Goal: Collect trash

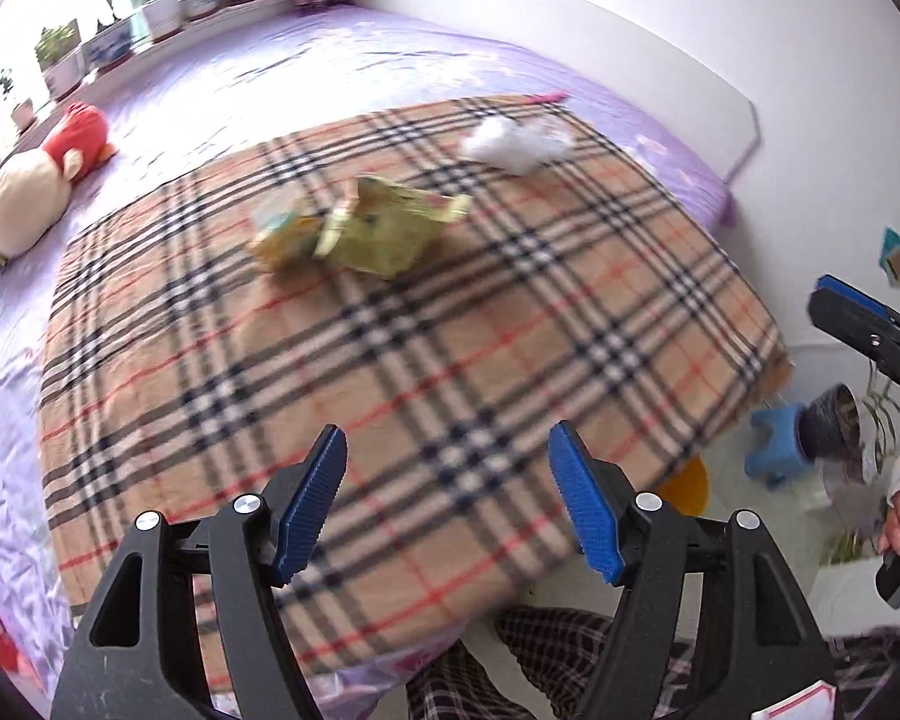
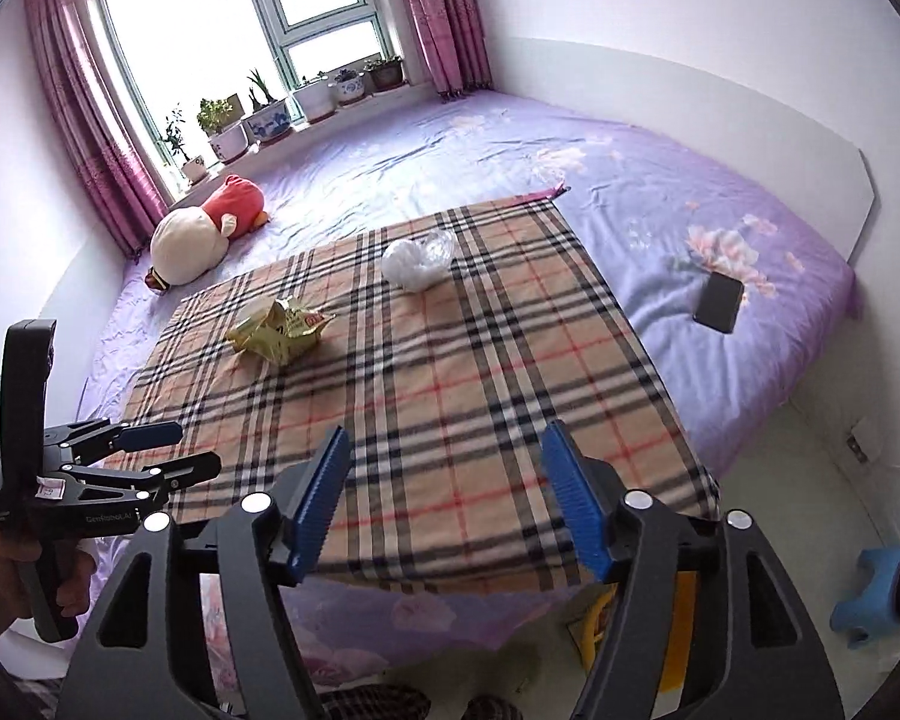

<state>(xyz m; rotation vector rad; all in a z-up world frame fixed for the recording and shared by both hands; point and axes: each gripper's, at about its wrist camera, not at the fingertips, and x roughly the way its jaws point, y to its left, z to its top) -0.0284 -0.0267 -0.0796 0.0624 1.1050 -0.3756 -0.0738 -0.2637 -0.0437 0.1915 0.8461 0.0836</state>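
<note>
A crumpled yellow-green snack wrapper [image 1: 360, 228] [image 2: 279, 330] lies on the plaid blanket [image 1: 450, 330] [image 2: 450, 360] spread over the bed. Farther back on the blanket sits a white crumpled wad with clear plastic [image 1: 510, 141] [image 2: 417, 258]. My left gripper [image 1: 447, 438] hangs open over the blanket's near part, nothing between its blue pads. My right gripper [image 2: 445, 438] is also open and empty above the blanket's near edge. In the right wrist view the left gripper [image 2: 195, 447] shows at the left, held in a hand. A right gripper finger [image 1: 852, 315] pokes in at the right of the left wrist view.
A red and cream plush toy [image 2: 204, 234] lies on the purple sheet by the window. A black phone [image 2: 719, 302] rests on the sheet to the right. Potted plants [image 2: 270, 114] line the sill. A blue stool [image 2: 870, 594] stands on the floor. Plaid trouser legs [image 1: 540, 660] are below.
</note>
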